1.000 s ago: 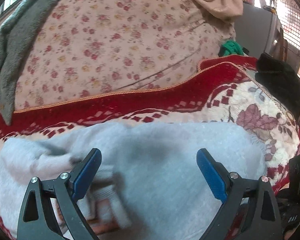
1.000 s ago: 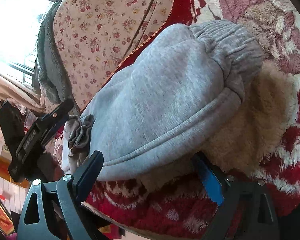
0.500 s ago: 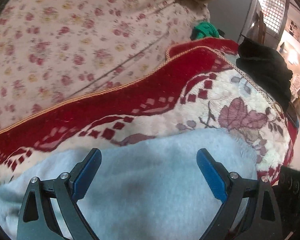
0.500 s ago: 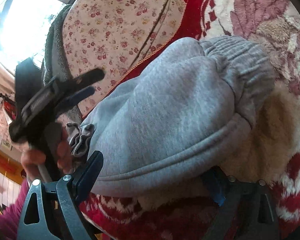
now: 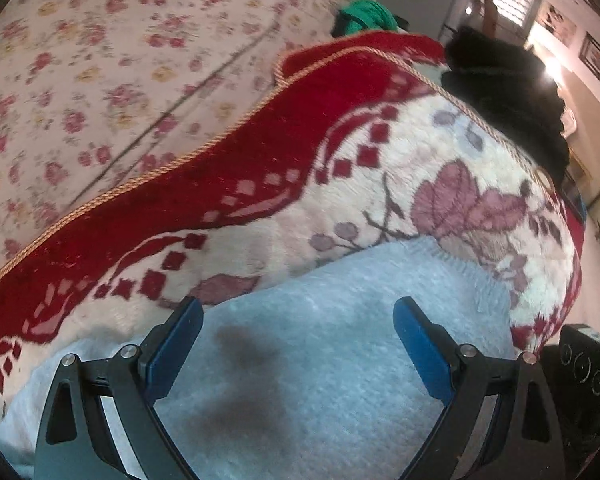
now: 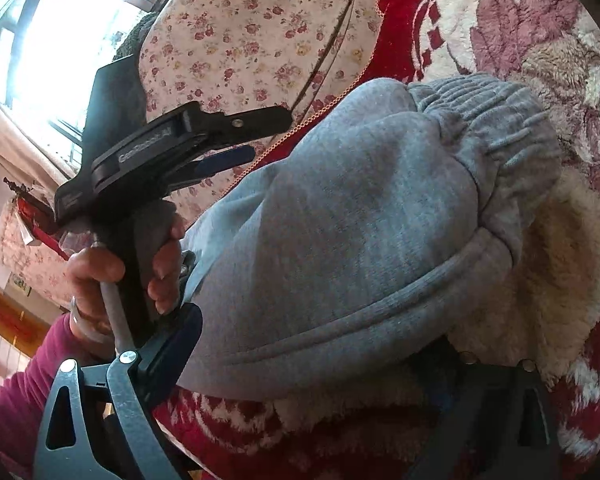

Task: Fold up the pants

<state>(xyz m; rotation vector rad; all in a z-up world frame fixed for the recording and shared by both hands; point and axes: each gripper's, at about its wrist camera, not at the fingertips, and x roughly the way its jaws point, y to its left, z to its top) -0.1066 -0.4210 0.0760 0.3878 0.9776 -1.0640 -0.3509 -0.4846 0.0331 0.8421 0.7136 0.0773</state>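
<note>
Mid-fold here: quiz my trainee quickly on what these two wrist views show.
1. True or false: the left gripper is shut on the grey fleece pants.
2. The pants lie on: A) a bare wooden table; B) a red and cream floral plush blanket; C) a tiled floor.
3. Fill in: the sleeve of the person holding the left gripper is ___.
Key: 1 false, its jaws stand open; 2 B; 3 maroon.

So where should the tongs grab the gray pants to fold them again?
Probably the ribbed elastic waistband of the gray sweatpants. It is a thick, bunched edge lying on the fleece blanket, so one finger could slip under it. Come from the far, waistband end, not over the rounded, smooth middle, where there is no edge to pinch.
</note>
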